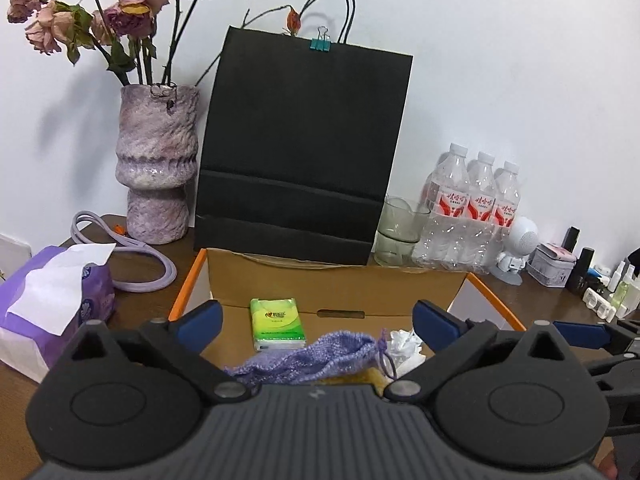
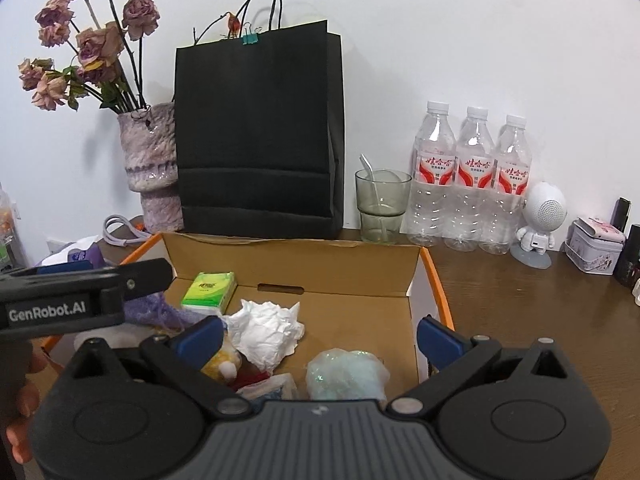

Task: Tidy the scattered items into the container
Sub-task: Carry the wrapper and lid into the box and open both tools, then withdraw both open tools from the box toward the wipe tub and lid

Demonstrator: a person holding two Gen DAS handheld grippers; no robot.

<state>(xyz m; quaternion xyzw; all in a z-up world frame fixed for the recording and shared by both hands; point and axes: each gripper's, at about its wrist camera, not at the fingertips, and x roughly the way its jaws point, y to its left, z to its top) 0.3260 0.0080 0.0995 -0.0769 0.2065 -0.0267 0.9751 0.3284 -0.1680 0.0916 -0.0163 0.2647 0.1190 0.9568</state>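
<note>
An open cardboard box with orange edges stands on the wooden table. Inside lie a green tissue pack, a purple knit pouch, crumpled white paper, a yellow plush item and a pale blue plastic-wrapped bundle. My left gripper is open and empty above the box's front, over the pouch. My right gripper is open and empty above the box's right half. The left gripper's arm shows in the right wrist view.
A black paper bag stands behind the box. A purple vase of dried roses, a purple cable and a tissue box are at left. A glass, three water bottles, a white figurine and a tin are at right.
</note>
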